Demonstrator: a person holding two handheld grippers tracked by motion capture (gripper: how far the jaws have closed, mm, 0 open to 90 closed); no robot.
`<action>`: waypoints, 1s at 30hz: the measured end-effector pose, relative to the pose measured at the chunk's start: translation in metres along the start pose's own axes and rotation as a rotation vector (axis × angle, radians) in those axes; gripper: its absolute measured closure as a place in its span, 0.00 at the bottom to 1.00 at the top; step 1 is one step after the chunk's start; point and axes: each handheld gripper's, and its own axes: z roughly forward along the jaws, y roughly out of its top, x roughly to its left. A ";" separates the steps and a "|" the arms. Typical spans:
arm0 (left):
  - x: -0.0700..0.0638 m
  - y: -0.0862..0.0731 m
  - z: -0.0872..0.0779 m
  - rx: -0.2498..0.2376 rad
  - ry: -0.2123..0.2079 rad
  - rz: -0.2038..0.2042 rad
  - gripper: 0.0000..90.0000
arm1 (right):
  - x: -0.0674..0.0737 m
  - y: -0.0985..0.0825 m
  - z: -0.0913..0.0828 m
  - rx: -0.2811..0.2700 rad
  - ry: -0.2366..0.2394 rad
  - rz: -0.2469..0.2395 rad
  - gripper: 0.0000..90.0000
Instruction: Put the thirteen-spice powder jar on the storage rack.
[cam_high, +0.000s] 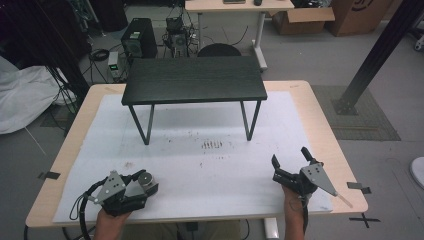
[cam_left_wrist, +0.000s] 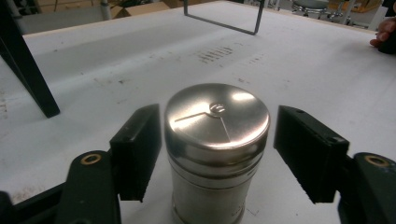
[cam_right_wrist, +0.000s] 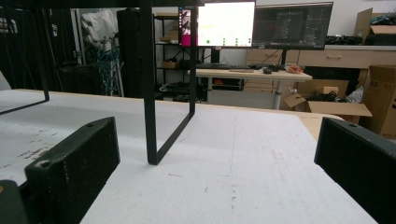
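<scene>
Two tools sat low over the white sheet (cam_high: 200, 170) covering the surface, one at each near corner. My left tool (cam_left_wrist: 217, 154) straddled a steel shaker canister (cam_left_wrist: 215, 144) that stood upright on the sheet near the front left; in the high view the canister (cam_high: 146, 180) sat right at the tool's (cam_high: 137, 182) tip. In the left tool's view one jaw lay against the canister's side or just short of it, I could not tell which, while the other stood clearly apart from it, so the canister was between the jaws but not clamped. My right tool (cam_high: 292, 165) rested near the front right, well apart from the canister, its jaws spread wide with nothing between them. Beyond both, a small black table (cam_high: 194, 80) stood on the sheet on thin metal legs (cam_right_wrist: 149, 93).
</scene>
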 end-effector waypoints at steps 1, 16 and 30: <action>0.000 0.000 0.000 0.000 0.000 0.000 0.41 | 0.000 0.000 0.000 0.000 0.000 0.000 0.00; 0.002 0.000 -0.001 -0.009 -0.002 -0.016 0.54 | 0.000 0.000 0.000 0.001 0.000 0.001 0.00; 0.004 0.015 -0.009 -0.048 -0.009 -0.011 0.54 | 0.000 0.000 0.000 0.001 0.001 0.003 0.00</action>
